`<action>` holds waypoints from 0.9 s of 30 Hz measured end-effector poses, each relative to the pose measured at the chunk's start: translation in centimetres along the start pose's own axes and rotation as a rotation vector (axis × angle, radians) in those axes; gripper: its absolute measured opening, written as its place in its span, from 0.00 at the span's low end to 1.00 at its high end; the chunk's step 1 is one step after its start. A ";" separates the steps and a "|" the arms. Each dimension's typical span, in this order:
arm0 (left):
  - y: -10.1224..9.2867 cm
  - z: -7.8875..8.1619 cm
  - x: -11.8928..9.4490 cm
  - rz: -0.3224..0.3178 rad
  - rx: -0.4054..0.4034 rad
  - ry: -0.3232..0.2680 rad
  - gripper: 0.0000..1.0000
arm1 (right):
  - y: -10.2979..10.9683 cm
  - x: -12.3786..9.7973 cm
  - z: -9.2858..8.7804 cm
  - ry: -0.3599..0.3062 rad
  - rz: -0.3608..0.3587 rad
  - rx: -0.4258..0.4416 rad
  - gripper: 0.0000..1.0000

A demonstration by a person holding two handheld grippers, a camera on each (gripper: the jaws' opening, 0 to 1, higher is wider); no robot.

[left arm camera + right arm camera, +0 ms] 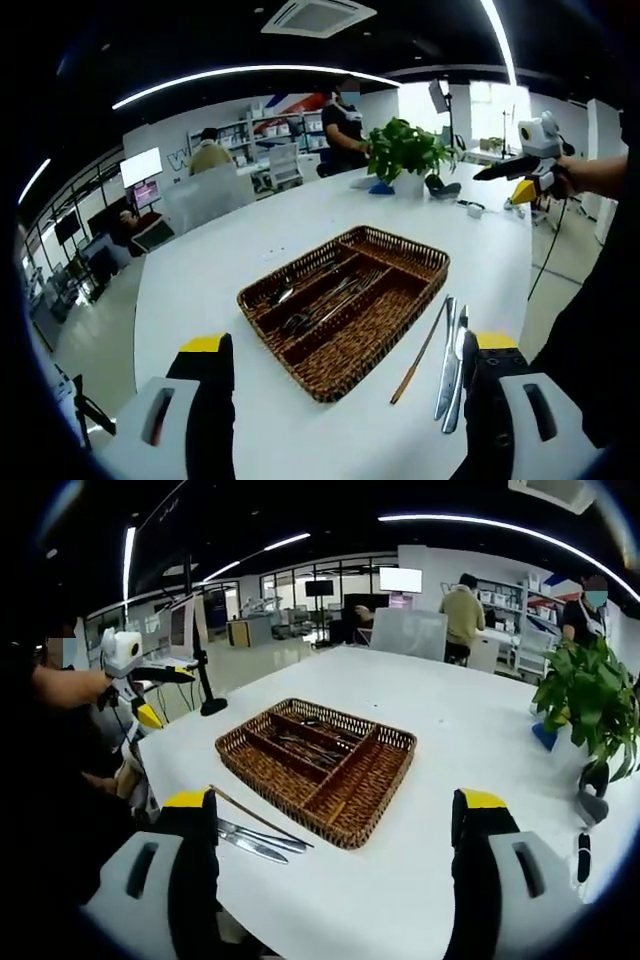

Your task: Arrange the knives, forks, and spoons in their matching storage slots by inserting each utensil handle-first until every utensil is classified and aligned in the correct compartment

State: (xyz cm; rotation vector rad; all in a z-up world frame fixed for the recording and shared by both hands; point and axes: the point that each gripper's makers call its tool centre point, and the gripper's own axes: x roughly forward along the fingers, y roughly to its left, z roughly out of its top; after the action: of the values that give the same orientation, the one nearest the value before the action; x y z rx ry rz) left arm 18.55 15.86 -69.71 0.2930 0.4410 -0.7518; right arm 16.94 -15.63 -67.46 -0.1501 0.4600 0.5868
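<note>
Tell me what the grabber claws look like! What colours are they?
Each gripper has two chunky jaws: black fingers with yellow tips, on white bodies with a dark slot. You see the left gripper in the left gripper view and the right gripper in the right gripper view. Nearby, another person holds a white tool with black and yellow parts.

left gripper (345,400): jaws apart, empty | tray (400,330): ahead between jaws, cutlery inside | knives (452,360): touching right jaw | chopstick (420,355): beside knives
</note>
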 end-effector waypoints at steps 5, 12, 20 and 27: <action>0.4 -0.3 0.2 -0.007 -0.005 0.001 0.95 | -0.1 -0.2 0.4 -0.001 -0.028 0.004 1.00; 1.1 -0.1 0.8 -0.042 0.019 0.001 0.94 | 0.0 -0.3 0.1 0.023 -0.055 0.016 1.00; 0.8 -0.8 1.2 -0.123 0.059 0.024 0.91 | 1.1 0.0 1.8 0.045 -0.094 -0.017 1.00; -0.1 -1.6 1.8 -0.171 0.116 0.028 0.85 | 2.4 -0.5 2.9 0.018 -0.147 -0.022 1.00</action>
State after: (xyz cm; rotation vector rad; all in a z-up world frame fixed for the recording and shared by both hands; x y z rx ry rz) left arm 19.20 15.42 -71.95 0.3777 0.4531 -0.9433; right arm 16.29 -13.16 -64.64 -0.2089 0.4559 0.4463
